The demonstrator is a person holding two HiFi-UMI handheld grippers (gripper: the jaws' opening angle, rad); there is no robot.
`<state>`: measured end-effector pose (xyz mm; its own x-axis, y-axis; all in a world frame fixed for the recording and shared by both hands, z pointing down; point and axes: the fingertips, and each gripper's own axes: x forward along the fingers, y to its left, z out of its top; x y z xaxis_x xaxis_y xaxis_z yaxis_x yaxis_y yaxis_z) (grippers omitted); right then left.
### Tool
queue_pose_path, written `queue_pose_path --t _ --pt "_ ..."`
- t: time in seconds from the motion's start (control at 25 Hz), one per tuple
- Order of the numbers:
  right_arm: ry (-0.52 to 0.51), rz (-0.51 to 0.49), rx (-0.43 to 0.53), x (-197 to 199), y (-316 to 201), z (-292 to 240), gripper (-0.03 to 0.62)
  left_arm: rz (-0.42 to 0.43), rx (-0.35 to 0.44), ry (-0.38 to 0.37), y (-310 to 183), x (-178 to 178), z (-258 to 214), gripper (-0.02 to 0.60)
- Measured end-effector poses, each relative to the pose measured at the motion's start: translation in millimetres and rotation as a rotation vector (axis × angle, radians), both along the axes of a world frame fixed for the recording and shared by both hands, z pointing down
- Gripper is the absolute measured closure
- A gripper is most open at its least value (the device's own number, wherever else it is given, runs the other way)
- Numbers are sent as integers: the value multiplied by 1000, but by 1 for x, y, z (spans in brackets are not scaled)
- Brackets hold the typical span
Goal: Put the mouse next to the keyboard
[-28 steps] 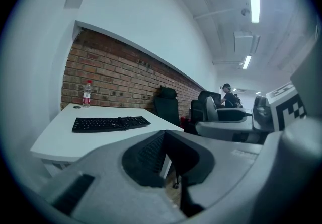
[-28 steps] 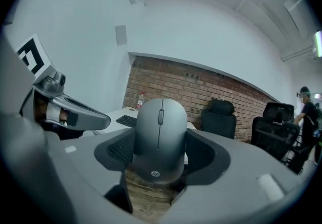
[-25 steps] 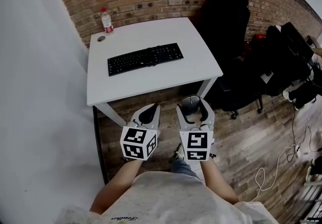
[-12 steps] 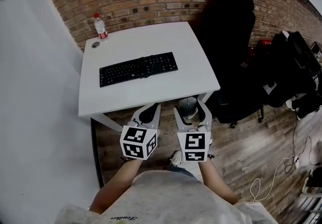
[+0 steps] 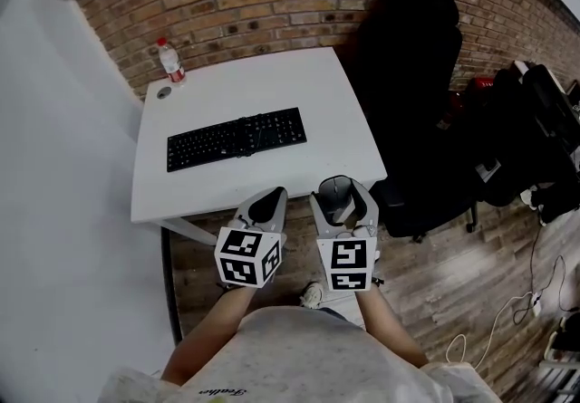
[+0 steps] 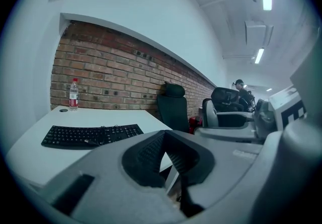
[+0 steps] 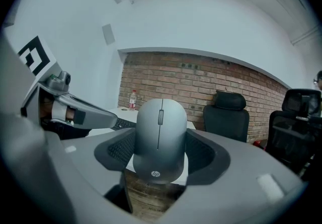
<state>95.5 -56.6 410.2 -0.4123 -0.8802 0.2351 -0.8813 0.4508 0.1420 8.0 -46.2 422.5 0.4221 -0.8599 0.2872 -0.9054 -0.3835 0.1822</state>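
While the right claw pinches the rounded grey mouse to carry it, the black keyboard lies ahead-left; the left claw is pressed together, empty.

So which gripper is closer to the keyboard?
Left. The left gripper hangs off the table's near edge, facing the keyboard; the right gripper, holding the mouse, is farther right.

Mouse: small "hp" logo on its near end, plain in the right gripper view.
Person's shirt: one script word at the hem, upside down, possibly unreadable.
Bottle, far left corner of the surface: red label, print too small.
Keyboard: key legends not legible.
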Motion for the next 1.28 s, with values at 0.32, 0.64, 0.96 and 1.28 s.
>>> queue_pose_path --t 0.32,0.64,0.96,1.28 --pt "-8 -29 -3 25 -25 2 281 -34 12 -4 -24 23 -4 589" --pt "-4 -44 -12 35 -48 8 281 -69 20 5 -48 25 -2 589" --pt "10 -49 -30 31 -98 20 281 -82 10 18 -96 18 12 589" --pt "32 -43 -80 20 -163 37 283 -84 -18 28 -162 4 29 589"
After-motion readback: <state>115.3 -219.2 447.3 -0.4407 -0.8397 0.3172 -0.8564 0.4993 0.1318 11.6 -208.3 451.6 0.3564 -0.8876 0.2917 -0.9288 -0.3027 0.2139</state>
